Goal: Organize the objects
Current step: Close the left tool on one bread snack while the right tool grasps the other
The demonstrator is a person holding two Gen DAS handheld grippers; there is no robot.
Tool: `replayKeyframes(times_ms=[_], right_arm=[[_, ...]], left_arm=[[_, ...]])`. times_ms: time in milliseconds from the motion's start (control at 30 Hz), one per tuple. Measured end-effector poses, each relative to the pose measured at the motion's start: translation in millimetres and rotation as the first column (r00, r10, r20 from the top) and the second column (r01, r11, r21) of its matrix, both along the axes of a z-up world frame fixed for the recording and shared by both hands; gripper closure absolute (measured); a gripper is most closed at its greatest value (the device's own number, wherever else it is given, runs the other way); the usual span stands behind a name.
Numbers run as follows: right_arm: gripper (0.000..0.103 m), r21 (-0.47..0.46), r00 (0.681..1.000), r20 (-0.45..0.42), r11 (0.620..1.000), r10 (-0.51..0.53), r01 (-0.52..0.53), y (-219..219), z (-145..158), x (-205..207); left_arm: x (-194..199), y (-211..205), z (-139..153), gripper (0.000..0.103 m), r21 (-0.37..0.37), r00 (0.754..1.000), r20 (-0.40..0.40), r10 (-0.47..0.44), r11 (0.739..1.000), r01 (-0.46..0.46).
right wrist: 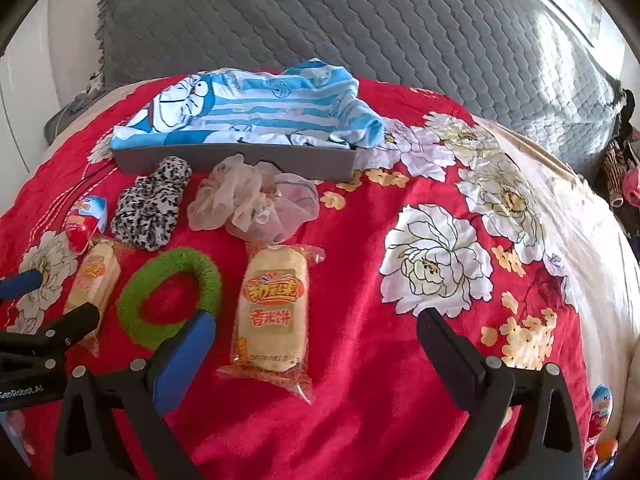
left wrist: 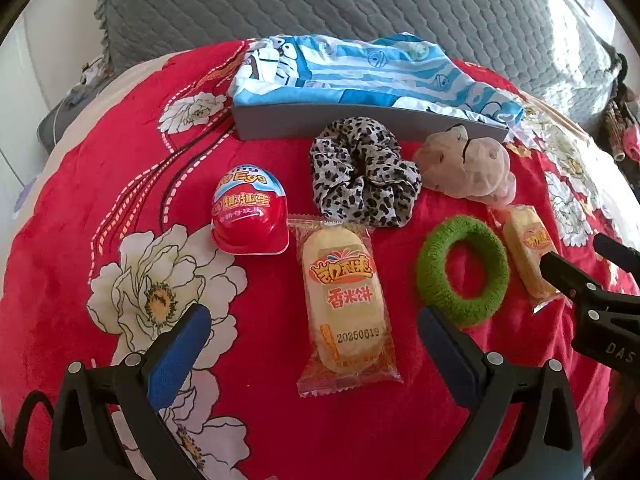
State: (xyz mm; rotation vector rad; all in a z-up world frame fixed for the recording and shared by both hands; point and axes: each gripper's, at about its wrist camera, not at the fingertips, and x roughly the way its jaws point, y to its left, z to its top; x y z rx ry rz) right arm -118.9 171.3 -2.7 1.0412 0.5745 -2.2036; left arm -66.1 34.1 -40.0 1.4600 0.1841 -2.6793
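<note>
On the red floral blanket (left wrist: 248, 420) lie a red toy egg (left wrist: 249, 216), a leopard scrunchie (left wrist: 362, 176), a beige sheer scrunchie (left wrist: 468, 164), a green ring hair tie (left wrist: 462, 270) and two wrapped rice crackers (left wrist: 344, 304) (left wrist: 528, 256). My left gripper (left wrist: 312, 332) is open, hovering over the nearer cracker. My right gripper (right wrist: 316, 332) is open above the other cracker (right wrist: 274, 312); its fingers also show at the right edge of the left wrist view (left wrist: 568, 276). The green ring (right wrist: 170, 296) lies by its left finger.
A grey tray (left wrist: 360, 122) lined with blue striped cartoon cloth (left wrist: 360, 68) stands behind the objects. A grey quilted bedspread (right wrist: 360, 20) lies beyond. Another toy egg (right wrist: 600, 404) sits at the right edge of the right wrist view.
</note>
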Motion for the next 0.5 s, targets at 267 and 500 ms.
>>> replayKeyframes(times_ms=[267,500], right_arm=[[0.012,0.028,1.0,0.005,1.0,0.01,-0.01,-5,-5,-7],[0.014,0.036,1.0,0.02,0.999,0.012,-0.013,-7,-10,-8]], left_arm=[[-2,-2,-4,0.0,0.003,1.0,0.015,0.017,1.0,-0.018],[-5,2,-5,0.001,0.004,1.0,0.028,-0.006,1.0,0.006]])
